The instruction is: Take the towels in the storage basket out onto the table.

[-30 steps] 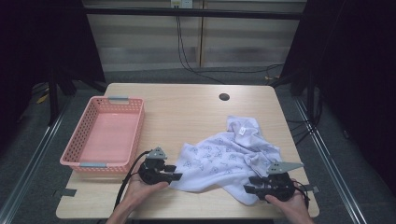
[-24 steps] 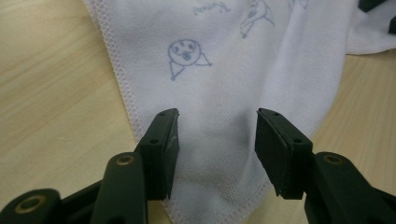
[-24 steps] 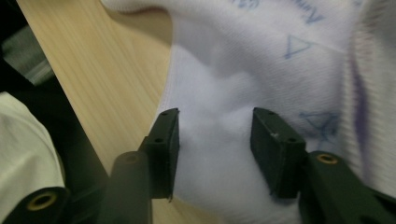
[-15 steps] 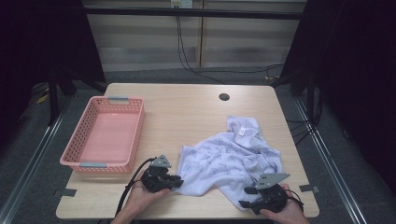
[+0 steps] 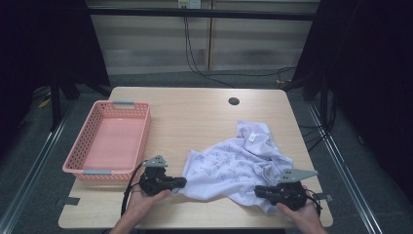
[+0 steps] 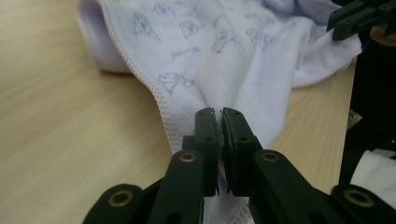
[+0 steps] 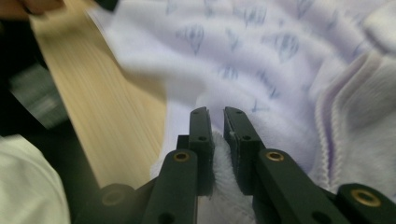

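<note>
A white garment [image 5: 234, 165] with small blue prints lies crumpled on the right half of the wooden table [image 5: 195, 112]. My left gripper [image 5: 182, 182] is shut on the garment's near left hem [image 6: 187, 88]; its jaws pinch the stitched edge [image 6: 220, 114]. At the near right, my right gripper [image 5: 258, 191] is shut on a thick fold of the same cloth [image 7: 261, 60], with fabric bunched between its jaws [image 7: 216, 114]. In the left gripper view, the other gripper [image 6: 359, 18] shows at the top right.
A pink plastic basket [image 5: 78, 156] stands with nothing in it at the table's left side, just beyond my left hand. A round cable hole [image 5: 234, 101] sits near the far edge. Both grippers are close to the table's near edge.
Both grippers have drawn back toward the near edge, pulling the garment's near hem with them. The cloth has stretched a little between them.
</note>
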A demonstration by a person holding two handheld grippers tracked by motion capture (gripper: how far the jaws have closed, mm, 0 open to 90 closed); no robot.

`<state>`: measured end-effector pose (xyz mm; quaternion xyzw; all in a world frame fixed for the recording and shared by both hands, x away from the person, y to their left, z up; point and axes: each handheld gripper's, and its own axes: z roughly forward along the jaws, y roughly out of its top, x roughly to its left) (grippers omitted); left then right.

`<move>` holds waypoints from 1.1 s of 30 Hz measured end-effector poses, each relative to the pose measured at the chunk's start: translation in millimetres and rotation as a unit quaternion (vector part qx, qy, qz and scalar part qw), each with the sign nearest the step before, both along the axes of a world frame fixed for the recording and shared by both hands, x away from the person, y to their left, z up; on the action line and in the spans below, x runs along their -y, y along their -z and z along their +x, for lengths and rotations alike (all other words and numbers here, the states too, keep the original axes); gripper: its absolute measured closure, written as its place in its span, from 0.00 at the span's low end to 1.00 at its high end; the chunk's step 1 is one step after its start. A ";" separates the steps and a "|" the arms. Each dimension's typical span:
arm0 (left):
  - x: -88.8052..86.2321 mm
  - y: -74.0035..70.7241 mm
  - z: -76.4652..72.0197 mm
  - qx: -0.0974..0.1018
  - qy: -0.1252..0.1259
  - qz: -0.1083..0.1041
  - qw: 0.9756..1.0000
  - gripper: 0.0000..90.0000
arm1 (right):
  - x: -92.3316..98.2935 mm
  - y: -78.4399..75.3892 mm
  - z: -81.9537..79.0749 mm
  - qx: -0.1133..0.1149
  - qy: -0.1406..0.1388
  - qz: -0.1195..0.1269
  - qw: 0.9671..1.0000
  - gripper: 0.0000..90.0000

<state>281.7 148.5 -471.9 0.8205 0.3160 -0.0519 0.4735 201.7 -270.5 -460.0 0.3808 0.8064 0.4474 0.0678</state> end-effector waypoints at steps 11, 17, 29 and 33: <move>11.8 1.4 13.5 0.000 -0.009 0.003 1.000 0.95 | 29.3 -11.2 20.1 0.012 0.071 -0.034 0.997 0.93; 22.3 18.2 23.7 -0.015 -0.006 0.038 0.999 0.95 | 25.7 26.6 40.0 -0.047 0.068 -0.076 0.994 0.93; 25.3 24.9 56.8 -0.016 -0.037 0.039 0.998 0.95 | 19.6 35.9 106.8 -0.025 0.084 -0.080 0.993 0.94; 27.3 24.2 68.1 -0.005 -0.047 0.039 0.998 0.95 | 16.2 36.8 134.9 -0.019 0.106 -0.084 0.991 0.94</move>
